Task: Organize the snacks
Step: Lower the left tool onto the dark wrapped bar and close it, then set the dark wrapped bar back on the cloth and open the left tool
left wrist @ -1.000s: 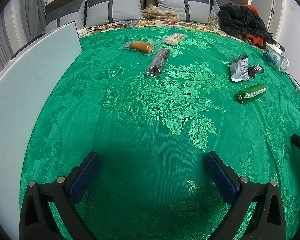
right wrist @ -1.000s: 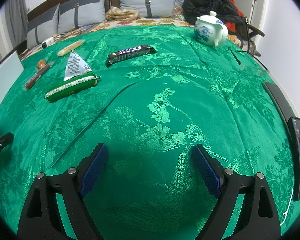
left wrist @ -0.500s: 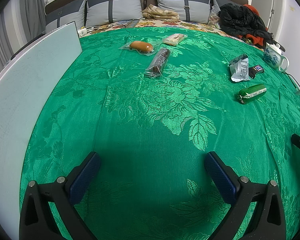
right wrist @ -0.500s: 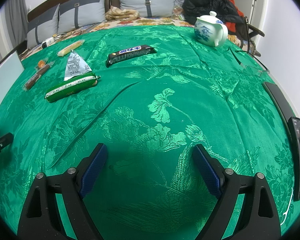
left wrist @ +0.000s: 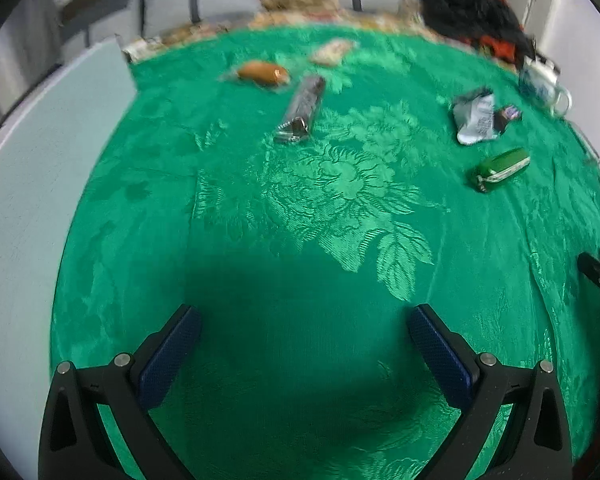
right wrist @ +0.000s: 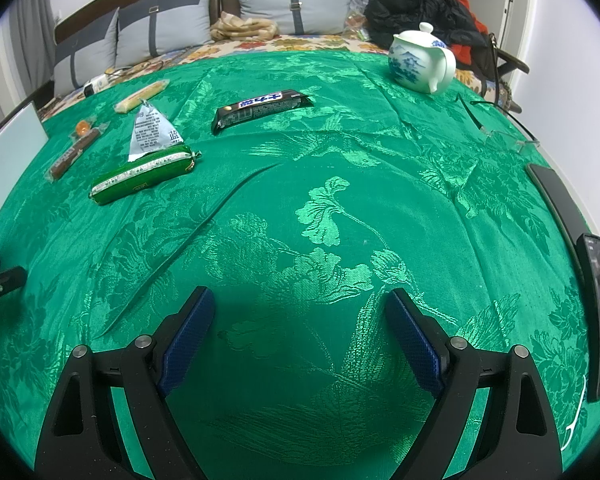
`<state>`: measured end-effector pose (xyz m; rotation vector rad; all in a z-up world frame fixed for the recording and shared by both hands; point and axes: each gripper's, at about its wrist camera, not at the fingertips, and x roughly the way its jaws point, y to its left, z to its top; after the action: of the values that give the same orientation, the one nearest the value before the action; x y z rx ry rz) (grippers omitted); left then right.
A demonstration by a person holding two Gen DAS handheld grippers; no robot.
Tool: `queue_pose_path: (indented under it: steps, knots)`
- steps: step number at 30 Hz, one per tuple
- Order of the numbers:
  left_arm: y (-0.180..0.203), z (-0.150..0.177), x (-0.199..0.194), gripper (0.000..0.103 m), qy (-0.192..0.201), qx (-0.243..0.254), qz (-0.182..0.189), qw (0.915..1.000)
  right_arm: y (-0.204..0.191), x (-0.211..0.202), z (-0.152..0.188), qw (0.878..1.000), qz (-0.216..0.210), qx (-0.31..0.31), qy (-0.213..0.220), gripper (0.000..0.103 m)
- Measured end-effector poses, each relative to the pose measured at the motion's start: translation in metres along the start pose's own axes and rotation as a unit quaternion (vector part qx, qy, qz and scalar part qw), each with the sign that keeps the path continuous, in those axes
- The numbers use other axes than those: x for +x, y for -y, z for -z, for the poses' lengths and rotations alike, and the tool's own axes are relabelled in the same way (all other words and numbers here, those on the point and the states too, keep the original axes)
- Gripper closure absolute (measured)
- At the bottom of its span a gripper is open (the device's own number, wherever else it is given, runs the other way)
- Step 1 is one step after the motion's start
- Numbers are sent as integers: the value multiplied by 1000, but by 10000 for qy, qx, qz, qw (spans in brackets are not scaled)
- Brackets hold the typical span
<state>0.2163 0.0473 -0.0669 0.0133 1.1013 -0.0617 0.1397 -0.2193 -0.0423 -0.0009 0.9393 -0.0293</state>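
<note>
Both my grippers hover empty.
Left gripper and right gripper jaws spread wide above the cloth; snacks lie beyond.

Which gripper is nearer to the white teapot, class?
Right. The teapot stands ahead and slightly right of the right gripper. From the left gripper, it sits far off at the cloth's far-right edge, beyond the snacks.

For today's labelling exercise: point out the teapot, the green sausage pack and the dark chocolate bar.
teapot (right wrist: 418, 62), right wrist view, middle of its painted body.
green sausage pack (right wrist: 142, 174), right wrist view, mid-length of the wrapper.
dark chocolate bar (right wrist: 262, 106), right wrist view, on the printed label.
</note>
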Motion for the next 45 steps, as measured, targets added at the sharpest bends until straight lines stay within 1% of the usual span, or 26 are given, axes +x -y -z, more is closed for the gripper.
queue_pose_path:
  steps: [1, 4, 6, 8, 10, 12, 14, 16, 17, 18, 19, 20, 21, 23, 25, 27, 32, 34, 36, 38, 40, 41, 42, 43, 44, 45]
  knots:
    - [-4, -7, 0, 1, -26, -33, 4, 10000, 0, 0, 0, 10000, 0, 0, 0, 12]
    - [-19, -40, -7, 1, 256, -319, 83, 9991, 0, 0, 0, 10000, -1, 1, 1, 12]
    - [-26, -65, -7, 6, 364, -552, 125, 9977, 1, 0, 0, 10000, -3, 1, 0, 12]
    - [-28, -89, -1, 7, 391, -691, 179, 9967, 0, 0, 0, 10000, -2, 1, -1, 12]
    - [-22, -111, 11, 10, 339, -614, 74, 9975, 0, 0, 0, 10000, -2, 1, -1, 12]
    - [-12, -128, 28, 21, 214, -370, -117, 9990, 0, 0, 0, 10000, -9, -1, -1, 12]
    - [-5, -142, 47, 26, 6, -304, -112, 9995, 0, 0, 0, 10000, -9, -1, -1, 12]
    - [-6, -149, 61, 31, -141, -386, -115, 9991, 0, 0, 0, 10000, -10, -1, -1, 12]
    - [-6, -150, 66, 36, -192, -421, -123, 9989, 0, 0, 0, 10000, -11, -1, -1, 12]
    - [-6, -152, 66, 42, -129, -432, -139, 9989, 0, 0, 0, 10000, -12, -1, -1, 12]
    - [-7, -153, 65, 51, -81, -418, -157, 9990, 0, 0, 0, 10000, -13, 0, -1, 12]
    - [-4, -154, 64, 67, -40, -377, -186, 9991, 0, 0, 0, 10000, -12, -1, -1, 12]
    - [-4, -154, 62, 81, -44, -332, -120, 9994, 0, 0, 0, 10000, -11, -1, -1, 12]
    - [-3, -149, 58, 85, -62, -192, -178, 9996, 1, 0, 0, 10000, -13, -1, -1, 12]
    - [-2, -139, 52, 85, -27, -84, -255, 9996, 1, 0, 0, 10000, -11, -2, -2, 12]
    - [-5, -120, 43, 85, -14, -116, -222, 9997, 0, 0, 0, 10000, -12, -1, -2, 12]
    - [-19, -56, 7, 85, -46, -287, -3, 9996, 0, 0, 0, 10000, -12, -2, -2, 12]
    - [-22, -28, -9, 85, -37, -270, 7, 9996, 1, 0, 0, 10000, -12, -2, -2, 12]
    - [-23, -6, -20, 85, 0, -266, -33, 9996, 1, 0, 0, 10000, -11, -2, -2, 12]
    - [-25, 11, -25, 84, 56, -284, -73, 9996, 0, 0, 0, 10000, -9, -3, -2, 12]
    - [-29, 20, -25, 82, 129, -378, -8, 9992, 0, 0, 0, 10000, -11, -1, -2, 12]
    - [-32, 24, -24, 77, 214, -457, 106, 9987, 0, 0, 0, 10000, -14, -1, -2, 12]
    - [-33, 25, -24, 55, 338, -490, 174, 9981, 1, 1, 0, 10000, -14, -1, -2, 12]
    - [-34, 25, -22, 42, 379, -510, 187, 9978, 0, 0, 0, 10000, -15, -2, -2, 12]
    - [-34, 24, -21, 23, 428, -528, 142, 9976, 0, 0, 0, 10000, -15, -1, -2, 12]
    - [-34, 24, -20, 20, 521, -544, 30, 9972, 0, 0, 0, 10000, -14, -2, -2, 12]
